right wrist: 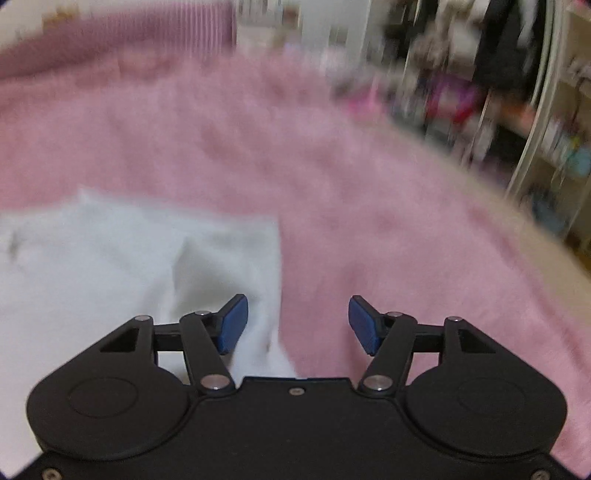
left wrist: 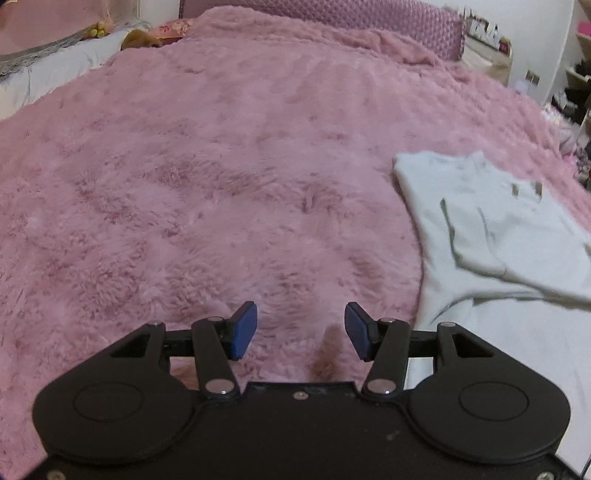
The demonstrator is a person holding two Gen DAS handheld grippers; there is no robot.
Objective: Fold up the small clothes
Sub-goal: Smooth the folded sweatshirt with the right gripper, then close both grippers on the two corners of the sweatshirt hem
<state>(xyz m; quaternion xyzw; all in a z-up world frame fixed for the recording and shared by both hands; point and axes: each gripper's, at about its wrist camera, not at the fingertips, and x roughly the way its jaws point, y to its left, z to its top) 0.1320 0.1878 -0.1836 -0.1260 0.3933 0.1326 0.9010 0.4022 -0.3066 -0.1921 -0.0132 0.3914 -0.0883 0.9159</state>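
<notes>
A small white garment (left wrist: pixel 491 236) lies partly folded on the fluffy pink blanket (left wrist: pixel 221 166), at the right of the left wrist view. My left gripper (left wrist: pixel 300 330) is open and empty, over bare blanket to the left of the garment. In the blurred right wrist view the garment (right wrist: pixel 110 266) fills the lower left. My right gripper (right wrist: pixel 298 325) is open and empty, held over the garment's right edge where it meets the blanket (right wrist: pixel 388 221).
A pink headboard (left wrist: pixel 351 18) and pillows (left wrist: pixel 55 66) lie at the far end of the bed. Shelves and cluttered furniture (right wrist: pixel 517 110) stand beyond the bed's right edge. A white sheet (left wrist: pixel 517 350) shows under the garment at lower right.
</notes>
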